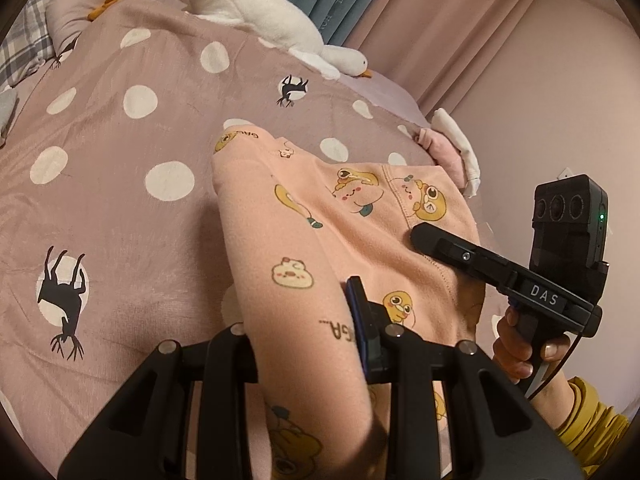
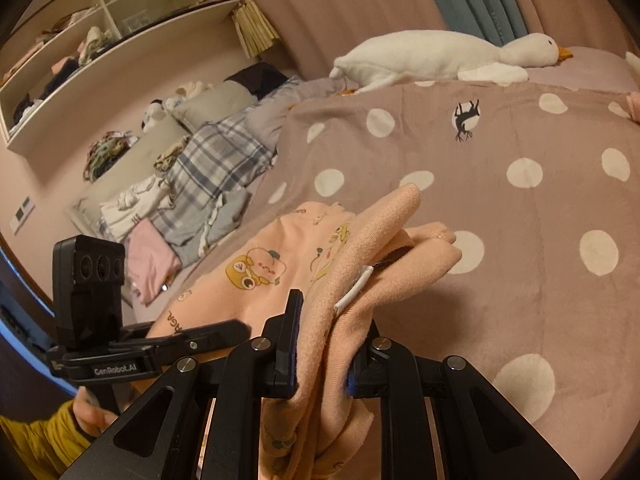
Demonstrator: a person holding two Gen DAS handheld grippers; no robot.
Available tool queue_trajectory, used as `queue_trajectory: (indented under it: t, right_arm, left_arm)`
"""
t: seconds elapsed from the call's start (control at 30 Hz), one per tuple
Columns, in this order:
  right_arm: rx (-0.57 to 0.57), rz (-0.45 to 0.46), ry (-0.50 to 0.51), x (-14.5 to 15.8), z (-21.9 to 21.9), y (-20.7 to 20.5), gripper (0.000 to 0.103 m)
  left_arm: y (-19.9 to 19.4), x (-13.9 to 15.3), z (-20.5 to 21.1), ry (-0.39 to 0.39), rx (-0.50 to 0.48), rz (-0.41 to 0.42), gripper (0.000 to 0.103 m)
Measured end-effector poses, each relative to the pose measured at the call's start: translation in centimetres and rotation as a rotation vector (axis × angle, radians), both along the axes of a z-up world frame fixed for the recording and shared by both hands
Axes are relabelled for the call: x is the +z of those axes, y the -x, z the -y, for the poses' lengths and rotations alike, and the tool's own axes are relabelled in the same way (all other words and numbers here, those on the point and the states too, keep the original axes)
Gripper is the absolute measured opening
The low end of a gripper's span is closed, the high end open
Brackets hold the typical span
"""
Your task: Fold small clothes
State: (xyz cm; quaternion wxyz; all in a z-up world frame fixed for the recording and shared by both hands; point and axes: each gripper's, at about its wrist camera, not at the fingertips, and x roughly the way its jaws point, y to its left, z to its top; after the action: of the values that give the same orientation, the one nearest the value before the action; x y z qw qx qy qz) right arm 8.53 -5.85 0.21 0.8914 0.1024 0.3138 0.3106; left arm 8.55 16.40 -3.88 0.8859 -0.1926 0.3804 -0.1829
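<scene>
The bed [image 1: 120,208] fills most of both views, spread with a mauve quilt of white dots and black deer prints. On it, in the upper middle of the left wrist view, a white goose plush [image 1: 256,16] lies along the far edge, its beak toward the right. Pink curtains [image 1: 440,8] hang behind it. In the right wrist view a wall shelf [image 2: 104,36] crosses the upper left, with a plaid blanket [image 2: 216,164] and loose clothes heaped below it at the left. A small white and pink bundle [image 1: 452,148] sits at the quilt's right edge in the left wrist view.

The peach cartoon-print garment [image 1: 320,216] hangs between my two grippers above the quilt. Its long axis runs from the bottom centre up toward the middle of the left wrist frame. My left gripper [image 1: 312,336] is clamped on one bunched edge. My right gripper [image 2: 324,356] pinches a thick fold, whose free end points up and right. Nothing blocks the quilt beyond the cloth.
</scene>
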Motion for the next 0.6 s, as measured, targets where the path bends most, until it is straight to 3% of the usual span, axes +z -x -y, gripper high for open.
queue_trajectory:
  t: [0.6]
  right_arm:
    - [0.005, -0.046, 0.012, -2.4, -0.6, -4.5, 0.019]
  left_arm:
    - [-4.4, -3.2, -1.3, -0.001, 0.031, -0.061, 0.029]
